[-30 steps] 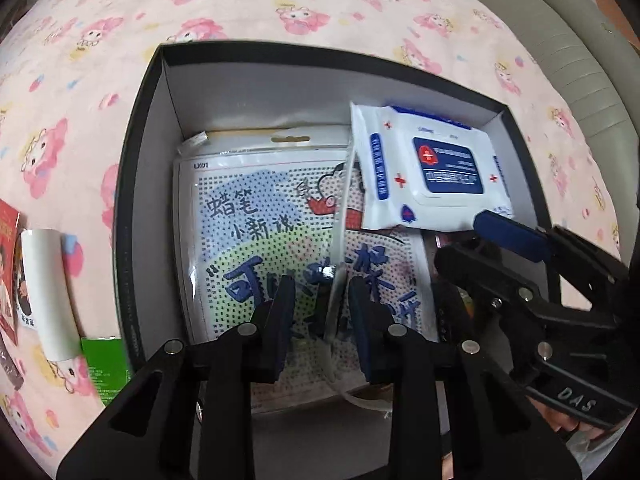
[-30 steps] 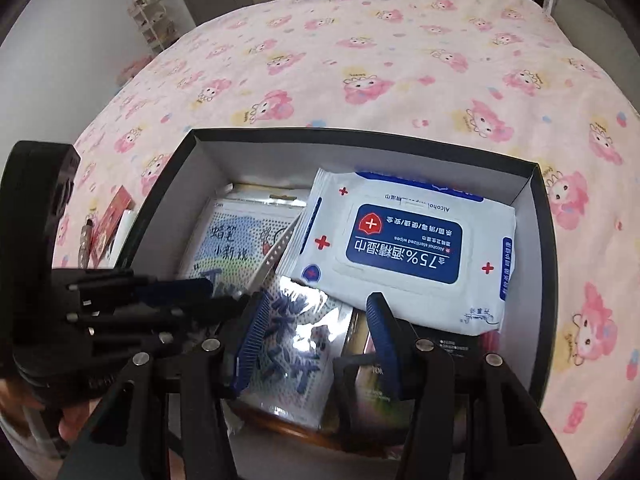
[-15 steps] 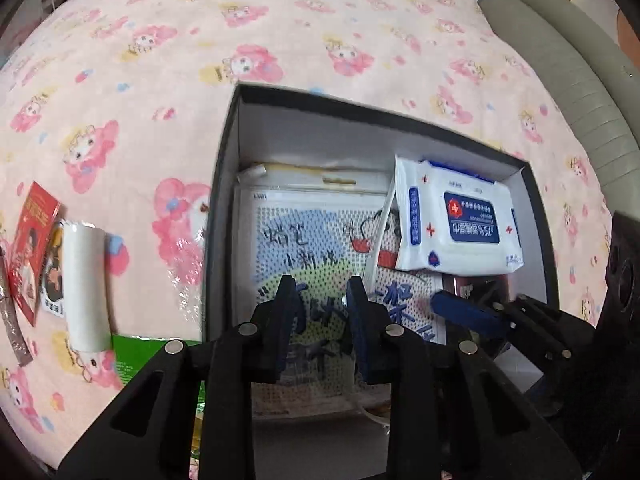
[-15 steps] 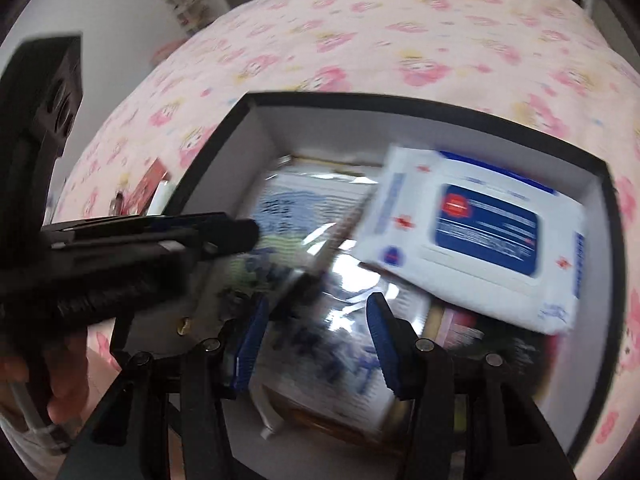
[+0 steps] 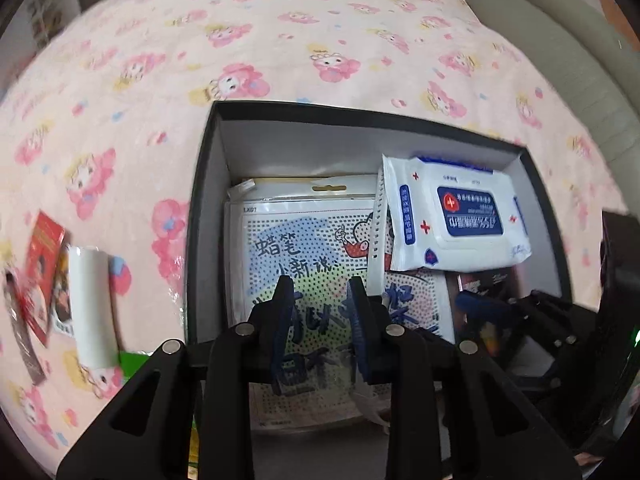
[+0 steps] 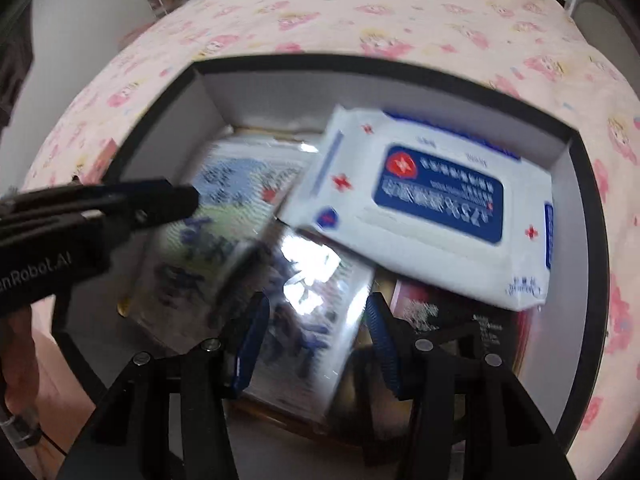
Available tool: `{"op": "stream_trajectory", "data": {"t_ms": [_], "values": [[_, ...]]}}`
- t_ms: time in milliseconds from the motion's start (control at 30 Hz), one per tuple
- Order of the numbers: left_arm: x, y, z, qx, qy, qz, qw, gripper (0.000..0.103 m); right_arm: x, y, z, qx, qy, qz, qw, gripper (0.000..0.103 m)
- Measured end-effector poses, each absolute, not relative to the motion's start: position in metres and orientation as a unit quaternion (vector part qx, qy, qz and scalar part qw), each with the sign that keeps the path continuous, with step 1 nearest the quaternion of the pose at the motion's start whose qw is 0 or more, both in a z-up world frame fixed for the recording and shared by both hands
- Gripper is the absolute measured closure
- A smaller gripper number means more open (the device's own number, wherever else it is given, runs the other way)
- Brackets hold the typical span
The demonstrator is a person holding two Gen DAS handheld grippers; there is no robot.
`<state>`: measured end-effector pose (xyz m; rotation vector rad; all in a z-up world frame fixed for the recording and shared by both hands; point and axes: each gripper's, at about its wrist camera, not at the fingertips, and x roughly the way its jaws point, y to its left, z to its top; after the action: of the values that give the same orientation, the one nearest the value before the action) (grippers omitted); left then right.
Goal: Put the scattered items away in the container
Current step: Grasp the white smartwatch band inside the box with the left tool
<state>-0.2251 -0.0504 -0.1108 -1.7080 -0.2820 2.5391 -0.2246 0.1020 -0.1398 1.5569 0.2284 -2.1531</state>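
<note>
A black box with white walls sits on the pink bed. In it lie a dotted cartoon packet and a white and blue wipes pack, which leans across the right side. My left gripper hovers over the dotted packet, jaws a little apart, nothing between them. A white perforated strip stands just past its right finger. My right gripper is low in the box, open, straddling a shiny clear packet; the blur hides any contact. The left gripper reaches in from the left.
Left of the box on the bedspread lie a white tube, a red card, a dark strip and a green packet. A grey cushion borders the bed at the right. A hand holds the left tool.
The left view has tipped up, so more bed shows. The clear strip no longer runs between the left fingers. My right gripper has sunk lower into the box over the shiny packet.
</note>
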Motion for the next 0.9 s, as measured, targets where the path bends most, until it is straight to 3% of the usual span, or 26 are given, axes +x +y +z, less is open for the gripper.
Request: {"op": "stream_trajectory", "data": {"t_ms": [100, 267, 700, 900], "values": [[-0.228, -0.04, -0.125, -0.577, -0.11, 0.808, 0.056, 0.077, -0.224, 0.107, -0.13, 0.561, 0.071, -0.79, 0.237, 0.057], [-0.235, -0.037, -0.141, -0.597, -0.096, 0.795, 0.043, 0.086, -0.221, 0.118, -0.099, 0.52, 0.053, -0.815, 0.249, 0.057], [-0.238, -0.021, -0.151, -0.61, -0.079, 0.784, 0.083, 0.09, -0.23, 0.128, -0.111, 0.533, 0.054, -0.814, 0.222, 0.057], [-0.241, -0.031, -0.15, -0.608, -0.122, 0.778, 0.096, 0.09, -0.232, 0.13, -0.117, 0.54, 0.056, -0.81, 0.221, 0.057]]}}
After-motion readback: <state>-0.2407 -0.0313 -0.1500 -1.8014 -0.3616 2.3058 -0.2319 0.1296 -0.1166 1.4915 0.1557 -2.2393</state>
